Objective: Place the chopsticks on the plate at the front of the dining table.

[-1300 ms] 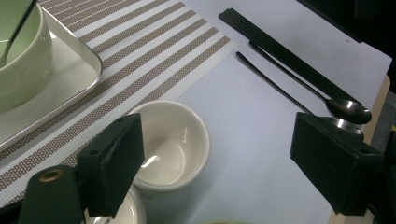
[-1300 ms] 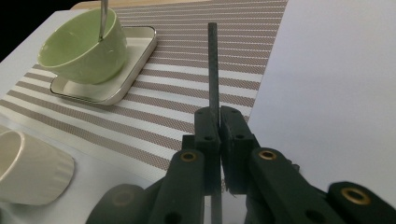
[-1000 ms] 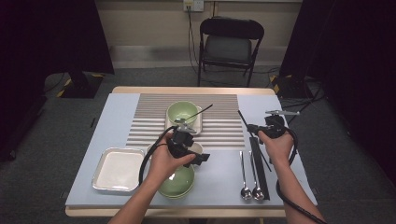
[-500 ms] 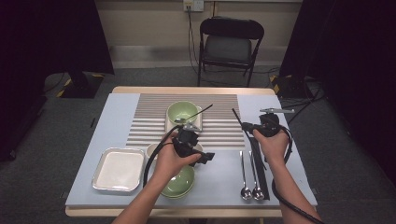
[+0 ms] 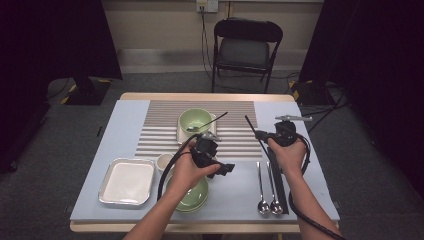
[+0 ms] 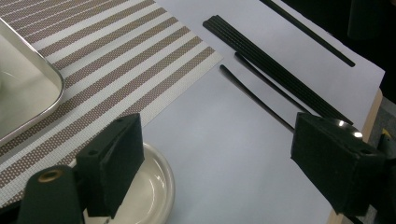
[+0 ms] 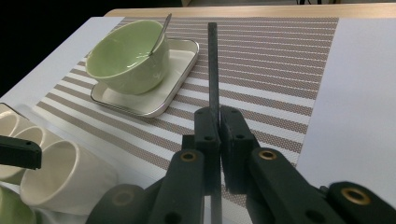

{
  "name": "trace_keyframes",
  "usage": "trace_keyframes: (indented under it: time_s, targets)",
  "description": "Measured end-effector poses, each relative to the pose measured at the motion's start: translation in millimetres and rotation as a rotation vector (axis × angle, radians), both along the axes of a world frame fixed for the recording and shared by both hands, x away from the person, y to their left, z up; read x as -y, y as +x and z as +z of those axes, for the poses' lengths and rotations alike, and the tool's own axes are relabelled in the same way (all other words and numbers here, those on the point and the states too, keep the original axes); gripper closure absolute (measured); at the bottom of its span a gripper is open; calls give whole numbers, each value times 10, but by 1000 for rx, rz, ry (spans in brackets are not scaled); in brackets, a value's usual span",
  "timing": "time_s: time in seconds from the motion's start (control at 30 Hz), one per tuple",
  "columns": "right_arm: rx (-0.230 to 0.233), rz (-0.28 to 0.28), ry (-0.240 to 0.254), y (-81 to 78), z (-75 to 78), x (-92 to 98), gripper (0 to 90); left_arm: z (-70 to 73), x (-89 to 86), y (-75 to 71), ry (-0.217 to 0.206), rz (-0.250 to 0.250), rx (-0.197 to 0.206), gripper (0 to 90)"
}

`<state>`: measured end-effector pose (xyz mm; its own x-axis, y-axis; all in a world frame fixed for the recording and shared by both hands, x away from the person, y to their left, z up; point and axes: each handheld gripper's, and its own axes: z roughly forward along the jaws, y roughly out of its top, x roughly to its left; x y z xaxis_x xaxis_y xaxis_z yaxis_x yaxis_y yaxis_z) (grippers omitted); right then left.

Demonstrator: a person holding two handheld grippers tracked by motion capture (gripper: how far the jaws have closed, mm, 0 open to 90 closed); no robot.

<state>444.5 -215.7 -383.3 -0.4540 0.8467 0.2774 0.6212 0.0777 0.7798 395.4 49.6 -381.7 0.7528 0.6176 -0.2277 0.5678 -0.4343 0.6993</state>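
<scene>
- Right tool: jaws pinching a black chopstick near its lower end; the stick points to 12 o'clock over the striped mat.
- Chopstick: judged light, stiff, slick; grip mid-shaft.
- Left tool: spread, holding nothing.

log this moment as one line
right gripper: shut on chopstick | left gripper: open, above cup | bowl: on tray

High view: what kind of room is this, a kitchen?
Probably not a kitchen, more like a filming or test room: black curtains hang around one table, with a folding chair and floor cables behind it.
</scene>
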Motion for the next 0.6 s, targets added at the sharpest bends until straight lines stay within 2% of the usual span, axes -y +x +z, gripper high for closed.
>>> trace_keyframes:
  time_s: [0.1,0.3,0.5,0.57,0.6]
  targets:
    - [3,7,6,-5,1,-19,863,-7,19,4,-6,2,-8,179]
    - [6,15,8,-14,10,-54,863,-2,48,27,8,-2,-11,184]
    - [10,24,13,-18,13,-88,863,-5,89,39,1,2,-9,187]
    - [3,26,32,-19,9,-95,863,-2,104,46,-6,1,-8,188]
    - [5,27,23,-19,8,-103,863,3,110,50,-5,2,-7,188]
